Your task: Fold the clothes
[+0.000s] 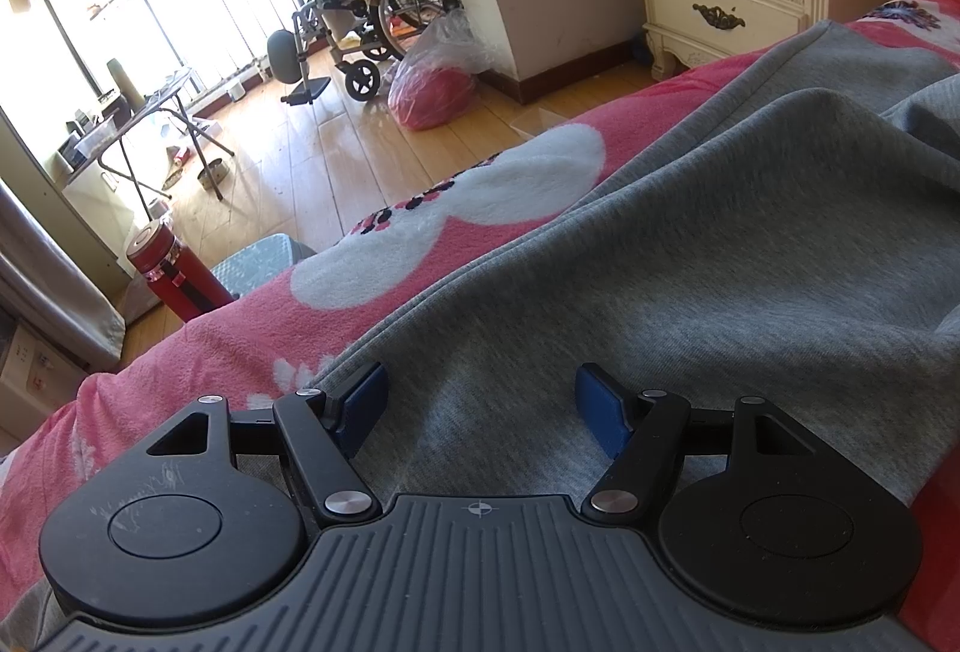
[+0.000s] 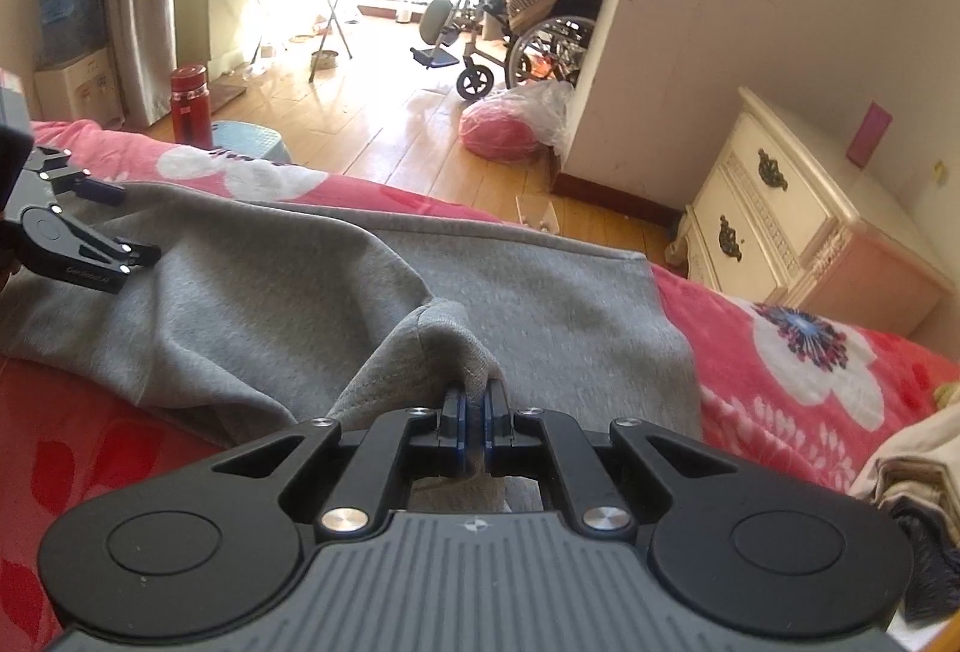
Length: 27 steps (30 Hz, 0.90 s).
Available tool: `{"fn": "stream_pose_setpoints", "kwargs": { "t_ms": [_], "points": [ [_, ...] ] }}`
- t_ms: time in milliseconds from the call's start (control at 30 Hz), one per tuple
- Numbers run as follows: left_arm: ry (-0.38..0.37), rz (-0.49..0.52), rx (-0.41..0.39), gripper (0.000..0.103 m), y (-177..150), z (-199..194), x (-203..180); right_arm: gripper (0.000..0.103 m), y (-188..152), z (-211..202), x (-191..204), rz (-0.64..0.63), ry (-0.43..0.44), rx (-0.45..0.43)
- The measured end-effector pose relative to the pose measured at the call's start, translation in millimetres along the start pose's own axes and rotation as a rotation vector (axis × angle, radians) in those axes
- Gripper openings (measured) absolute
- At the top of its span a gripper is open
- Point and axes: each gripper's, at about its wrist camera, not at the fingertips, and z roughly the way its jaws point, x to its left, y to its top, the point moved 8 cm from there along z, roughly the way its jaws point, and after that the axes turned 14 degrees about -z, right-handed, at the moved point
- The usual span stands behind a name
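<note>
step: mid-fold | right tongs (image 2: 474, 412) pinching a raised fold of grey garment (image 2: 288, 304) on bed (image 2: 780, 352) | left tongs (image 1: 480, 406) wide, probably resting on cloth | next: carry fold across

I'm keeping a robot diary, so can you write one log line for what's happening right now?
task: fold clothes | right tool: shut, pinching a fold of the grey garment | left tool: open, resting on the garment | surface: pink flowered blanket
</note>
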Motion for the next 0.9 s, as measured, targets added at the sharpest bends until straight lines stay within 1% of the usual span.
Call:
{"fn": "stream_pose_setpoints", "kwargs": {
  "t_ms": [200,467,633,767,833,900],
  "points": [
    [0.0,0.0,-0.001,0.07,-0.4,0.2,1.3,0.005,-4.8,4.6,-6.8,0.051,0.015,0.019],
    [0.0,0.002,-0.002,0.07,-0.6,0.6,1.3,0.005,-5.9,7.0,-12.8,0.078,0.011,0.023],
    [0.0,0.004,-0.003,0.07,-0.4,0.7,1.2,0.005,-0.8,10.1,-27.8,0.089,-0.015,0.009],
    [0.004,0.004,0.0,0.07,-0.1,1.0,1.3,0.005,3.4,22.7,-52.8,0.051,-0.056,0.006],
    [0.005,0.0,0.001,0.07,-0.3,0.8,1.5,0.005,3.7,36.0,-64.2,0.031,-0.015,0.024],
    [0.004,-0.007,0.0,0.07,-1.1,0.4,2.2,0.007,0.9,53.8,-75.6,0.015,0.028,0.073]
  ]
}}
